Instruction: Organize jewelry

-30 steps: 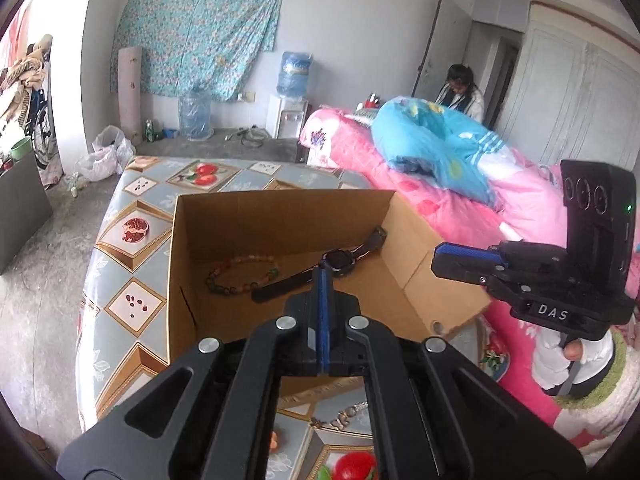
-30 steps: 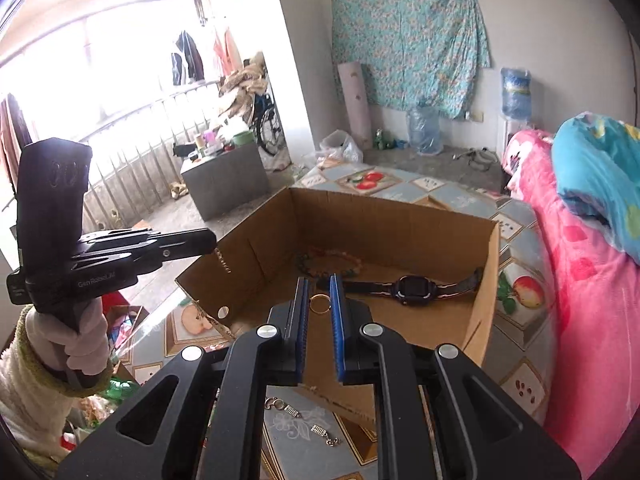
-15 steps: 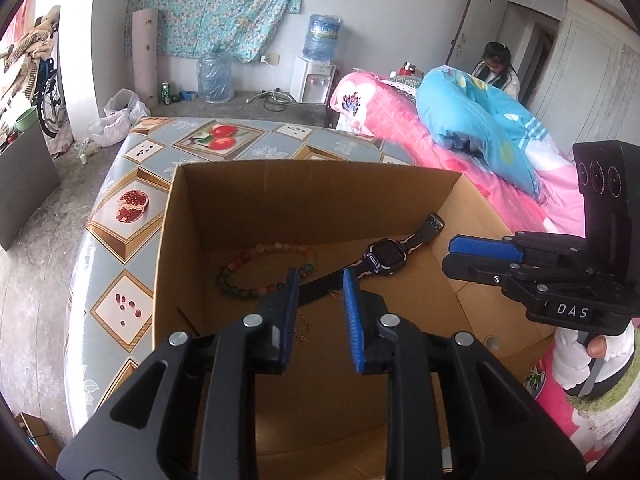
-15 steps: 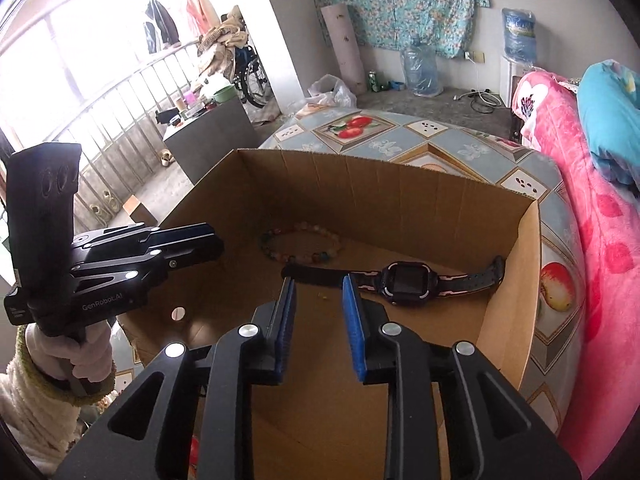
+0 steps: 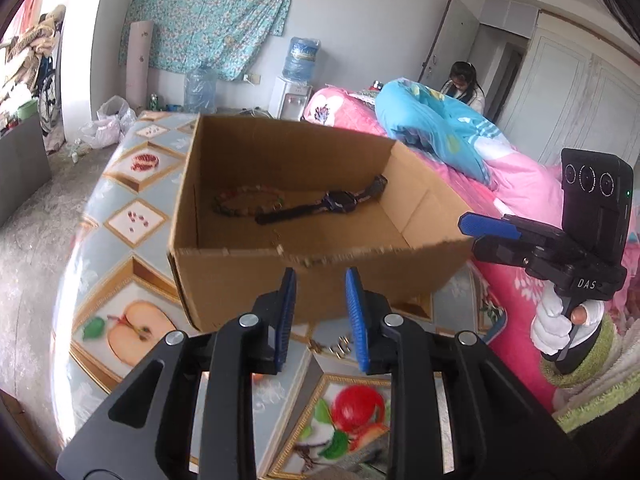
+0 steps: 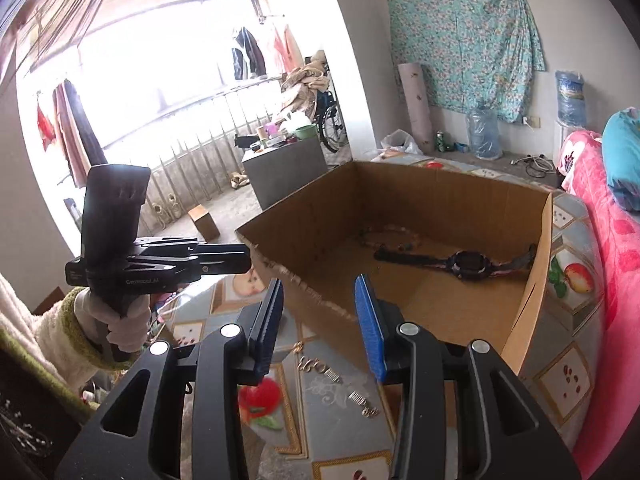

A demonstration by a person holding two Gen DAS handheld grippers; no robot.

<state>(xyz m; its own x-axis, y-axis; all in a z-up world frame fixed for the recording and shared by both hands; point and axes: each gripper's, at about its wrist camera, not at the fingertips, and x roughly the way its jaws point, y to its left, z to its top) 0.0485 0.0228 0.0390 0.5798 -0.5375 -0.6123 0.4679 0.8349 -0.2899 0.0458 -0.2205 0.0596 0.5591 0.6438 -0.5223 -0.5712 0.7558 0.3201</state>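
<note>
While both our left gripper (image 5: pixel 320 312) and right gripper (image 6: pixel 320 320) hang empty with jaws apart, the bracelet (image 5: pixel 248 202) and watch (image 5: pixel 340 202) lie in the box (image 6: pixel 532 280); reaching for the small chain pieces (image 6: pixel 320 368) on the table (image 5: pixel 132 216), we risk nudging that box or scattering them.

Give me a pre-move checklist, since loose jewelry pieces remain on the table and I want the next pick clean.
1. Left gripper open and empty: ok.
2. Right gripper open and empty: ok.
3. Beaded bracelet and smartwatch lying inside the cardboard box: ok.
4. Small metal pieces on the table in front of the box, in view between the right gripper's fingers: ok.
5. Exact type of those pieces: cannot tell.
6. The two grippers apart from each other: ok.
</note>
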